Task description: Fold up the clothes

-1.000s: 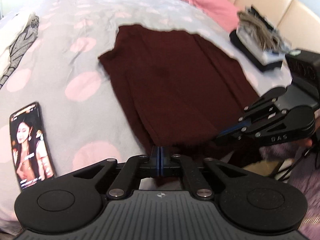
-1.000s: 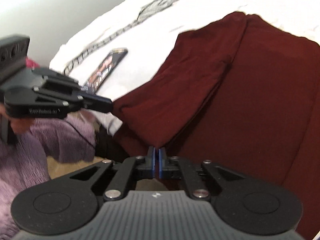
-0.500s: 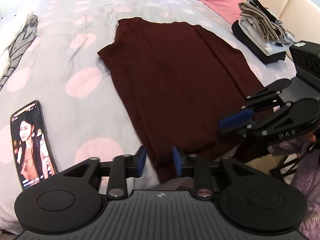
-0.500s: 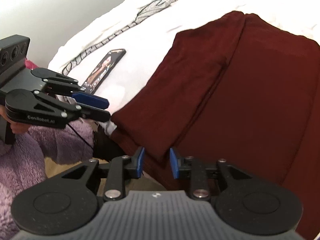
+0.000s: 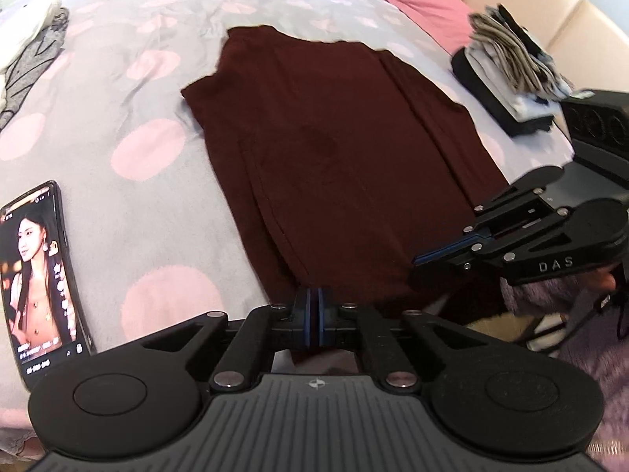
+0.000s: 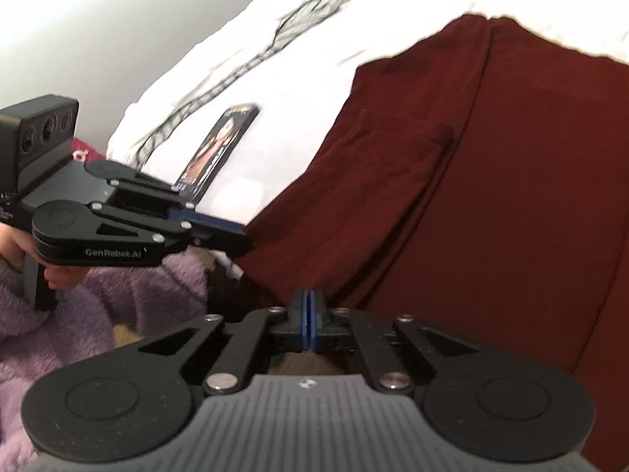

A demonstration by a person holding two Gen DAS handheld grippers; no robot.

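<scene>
Maroon garment (image 5: 334,165) is spread flat on the bed (image 5: 129,90) w/ both long sides already turned in, its near hem at the bed edge, where both grippers are seen. Fingers of the left gripper (image 5: 313,316) and right gripper (image 6: 309,320) are fully closed, each apparently pinched on that hem, though how much cloth is caught can't be told. Risk: if only one layer is held, the side folds could be dragged open, or the phone (image 5: 37,271) just beside could be swept when the hem is lifted.

Maroon garment (image 5: 334,157) between closed jaws
</scene>
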